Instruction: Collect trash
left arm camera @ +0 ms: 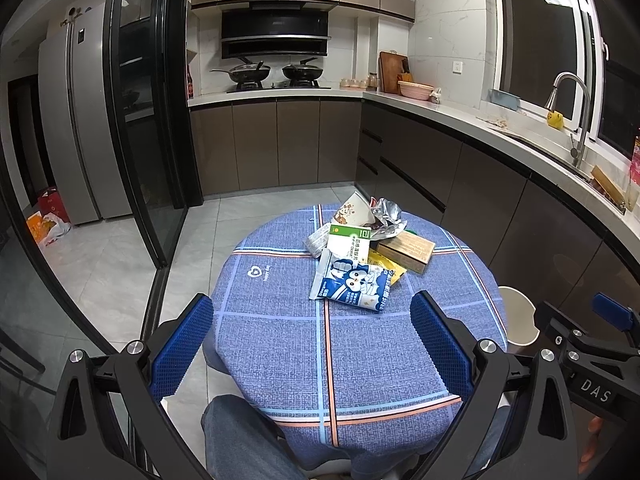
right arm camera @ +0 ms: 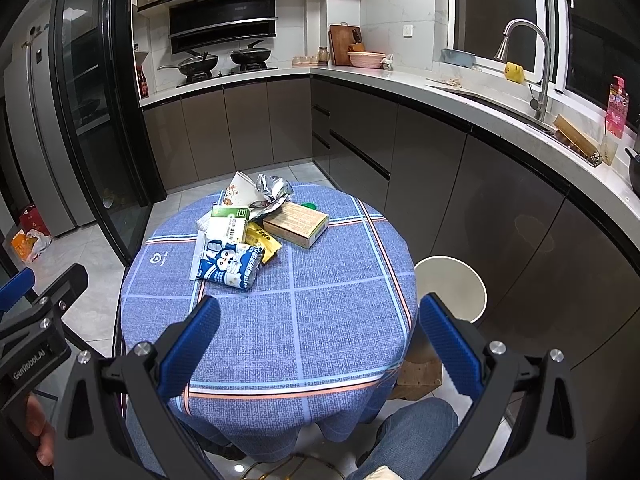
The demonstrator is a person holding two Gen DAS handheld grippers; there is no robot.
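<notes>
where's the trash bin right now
The white bin stands on the floor at the table's right edge, beside the dark cabinets; in the left wrist view it peeks out past the blue tablecloth.

Home kitchen, evening.
Two woks on a gas hob (left arm camera: 276, 85) under a black range hood (left arm camera: 275, 35) upper centre; steel faucet (right arm camera: 532, 68) over the sink at right; tall fridge (left arm camera: 68, 128) at left.

Your left gripper (left arm camera: 312, 344) hangs low in frame, jaws spread wide over the blue checked tablecloth (left arm camera: 280, 340). Trash pile sits centre frame: blue cartoon snack bag (left arm camera: 352, 282) nearest, green-white box (left arm camera: 349, 242), crumpled foil (left arm camera: 386, 216), brown carton (left arm camera: 406, 249). White bin (left arm camera: 520, 320) at right edge, off the table.
</notes>
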